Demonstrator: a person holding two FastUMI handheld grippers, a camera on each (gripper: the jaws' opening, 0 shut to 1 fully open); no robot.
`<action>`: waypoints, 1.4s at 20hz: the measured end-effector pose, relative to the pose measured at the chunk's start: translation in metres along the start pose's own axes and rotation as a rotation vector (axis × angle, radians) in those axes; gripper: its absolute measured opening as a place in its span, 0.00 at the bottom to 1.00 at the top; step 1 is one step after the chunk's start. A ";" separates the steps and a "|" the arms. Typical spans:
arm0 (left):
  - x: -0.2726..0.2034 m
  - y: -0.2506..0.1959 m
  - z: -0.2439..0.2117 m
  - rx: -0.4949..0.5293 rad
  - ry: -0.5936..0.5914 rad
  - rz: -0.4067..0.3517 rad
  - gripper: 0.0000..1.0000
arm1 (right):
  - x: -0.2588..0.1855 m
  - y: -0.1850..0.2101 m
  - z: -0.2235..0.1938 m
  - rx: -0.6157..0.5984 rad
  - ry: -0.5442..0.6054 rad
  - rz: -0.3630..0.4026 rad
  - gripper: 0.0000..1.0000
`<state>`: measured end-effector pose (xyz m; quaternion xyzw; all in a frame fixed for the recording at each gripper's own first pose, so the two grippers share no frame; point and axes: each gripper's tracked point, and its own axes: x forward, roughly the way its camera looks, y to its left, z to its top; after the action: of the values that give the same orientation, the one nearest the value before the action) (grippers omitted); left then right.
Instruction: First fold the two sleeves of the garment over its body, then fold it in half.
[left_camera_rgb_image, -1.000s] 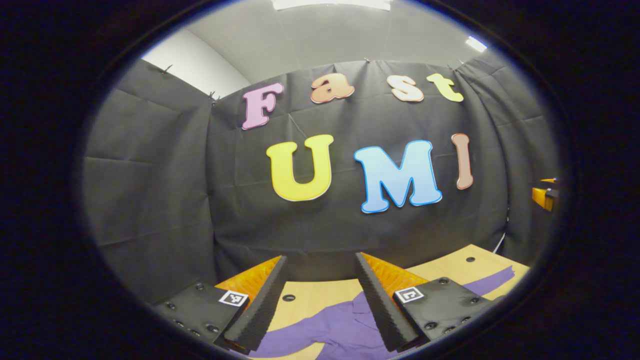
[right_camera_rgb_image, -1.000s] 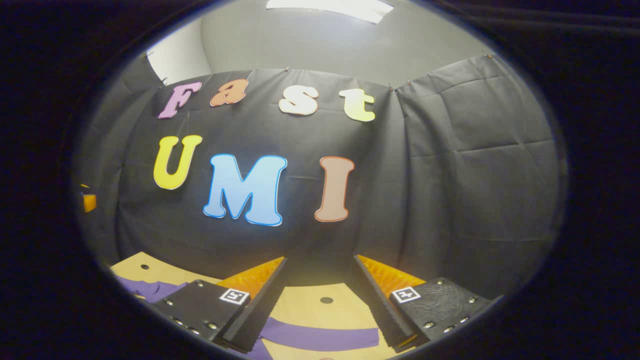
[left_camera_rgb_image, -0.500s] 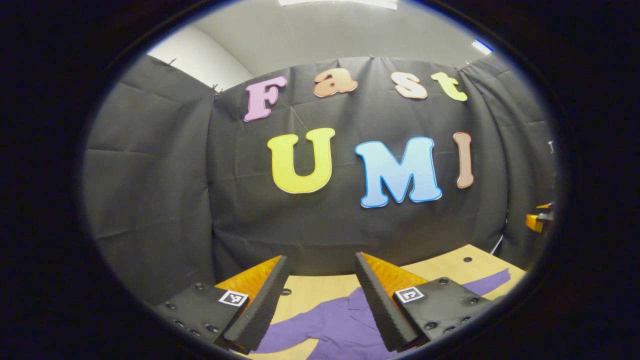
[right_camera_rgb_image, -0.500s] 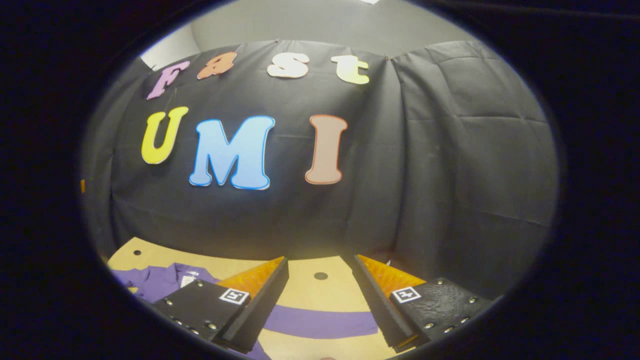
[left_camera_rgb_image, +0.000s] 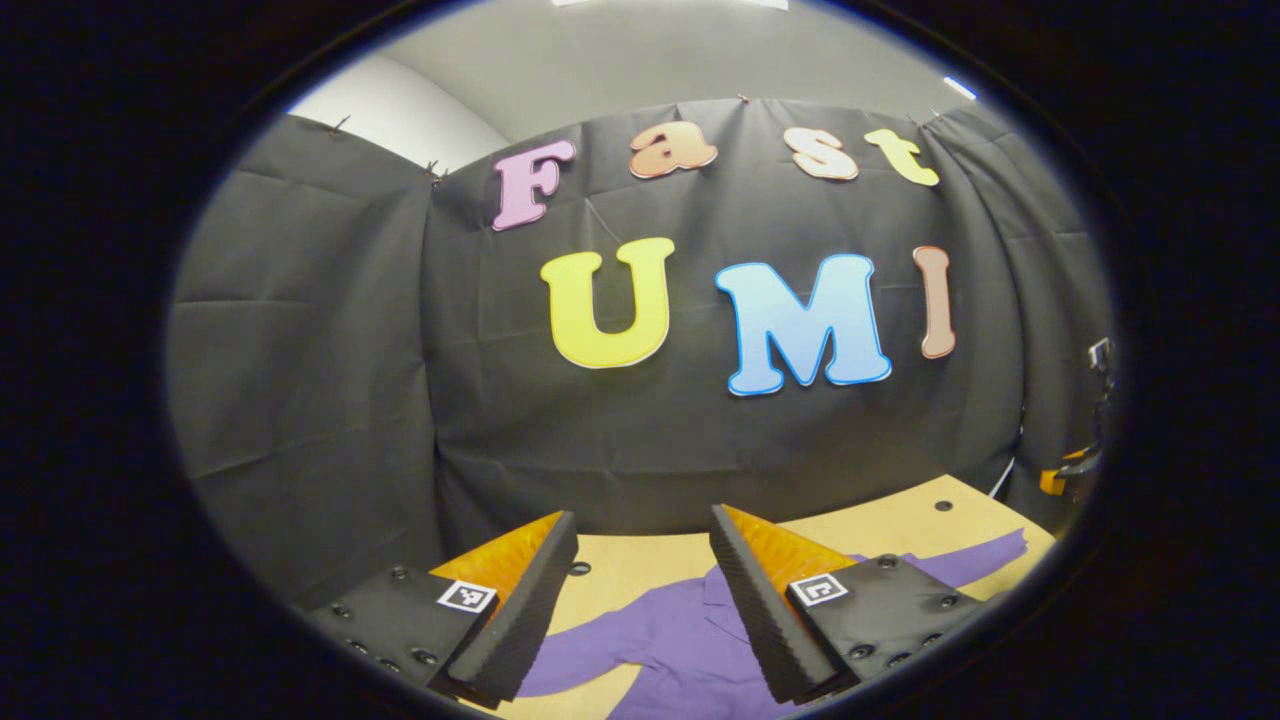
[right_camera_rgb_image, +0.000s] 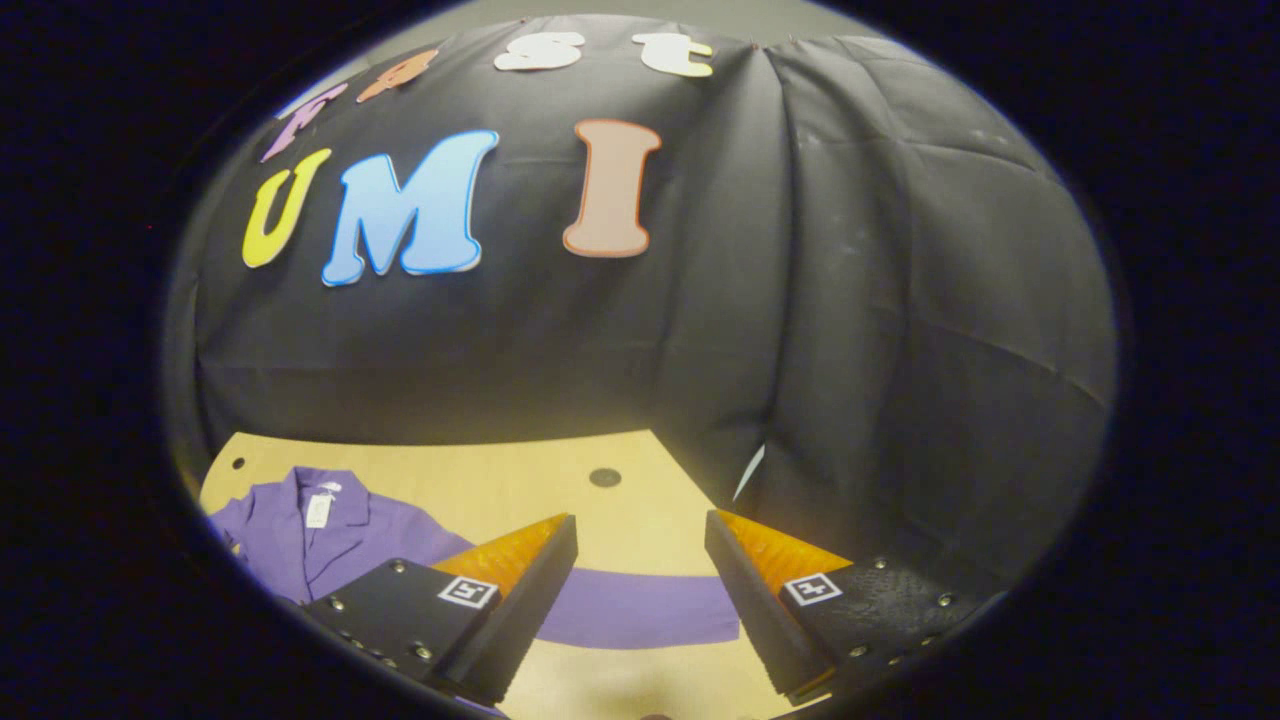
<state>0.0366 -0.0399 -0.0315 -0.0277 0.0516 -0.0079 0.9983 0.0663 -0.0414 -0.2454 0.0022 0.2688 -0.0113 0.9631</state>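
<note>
The purple garment (left_camera_rgb_image: 680, 640) lies flat on the wooden desk (left_camera_rgb_image: 880, 525), face up and fully spread. On the left side, the left tongs (left_camera_rgb_image: 640, 600) hang above the garment with their jaws wide apart and nothing between them. Below them I see the left sleeve (left_camera_rgb_image: 570, 665) running out to the side, away from the body, so it is not folded yet. In the middle, in the right gripper view, the collar (right_camera_rgb_image: 315, 505) with a small white tag sits at the far end of the garment, near the back wall. On the right side, the right tongs (right_camera_rgb_image: 640, 600) are also wide open and hold nothing. The right sleeve (right_camera_rgb_image: 640, 610) lies straight across the desk just under them, still stretched out. In my judgement no step of the task is done: both sleeves must be folded over the body, and after that the garment folded in half. The tongs seem to be coming toward the sleeves for the first grasp.
</note>
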 end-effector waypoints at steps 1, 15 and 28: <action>0.002 -0.002 0.000 0.000 0.004 0.001 0.93 | 0.010 -0.003 -0.017 0.013 0.049 -0.003 0.89; 0.017 -0.008 -0.031 -0.028 0.096 0.045 0.94 | 0.093 -0.070 -0.171 0.128 0.472 -0.149 0.89; 0.012 0.009 -0.068 -0.073 0.175 0.109 0.93 | 0.101 -0.071 -0.192 0.177 0.681 -0.083 0.96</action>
<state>0.0418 -0.0346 -0.1003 -0.0606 0.1401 0.0462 0.9872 0.0519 -0.1123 -0.4618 0.0785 0.5722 -0.0723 0.8131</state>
